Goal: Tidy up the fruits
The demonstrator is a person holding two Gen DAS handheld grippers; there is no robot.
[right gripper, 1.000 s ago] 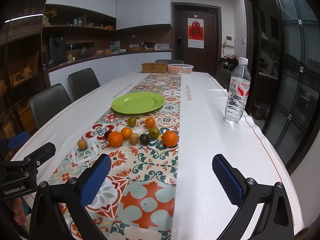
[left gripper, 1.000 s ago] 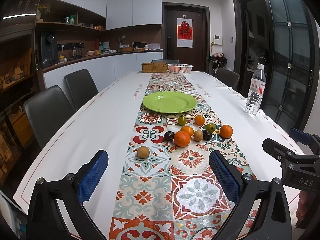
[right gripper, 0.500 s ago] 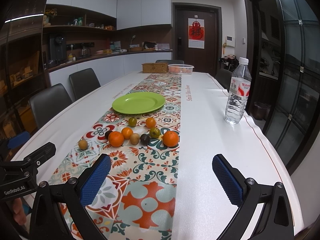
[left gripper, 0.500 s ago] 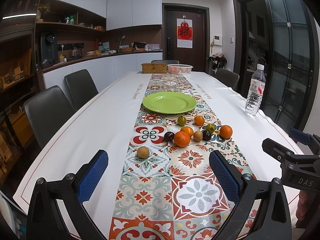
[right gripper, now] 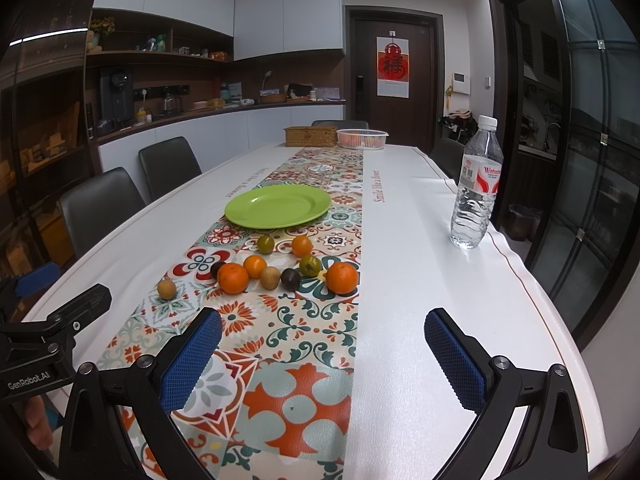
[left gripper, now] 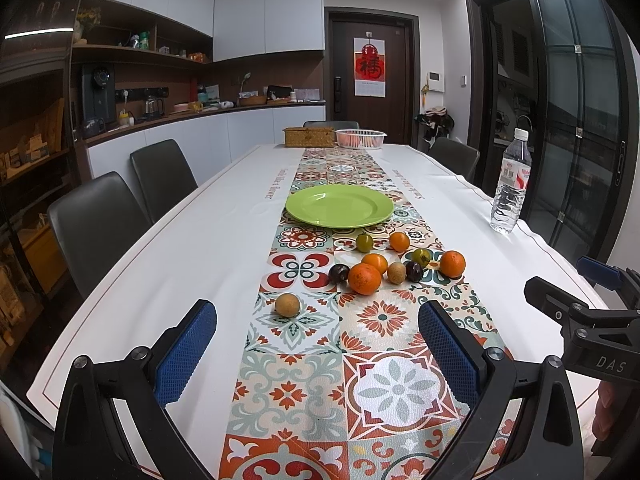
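Several small fruits lie on the patterned table runner: a large orange, another orange, dark plums, green fruits and a tan fruit apart at the left. An empty green plate sits behind them. My left gripper is open and empty, well short of the fruits. My right gripper is open and empty, to the right of the left one.
A water bottle stands near the table's right edge. A wicker box and a white basket stand at the far end. Dark chairs line the left side.
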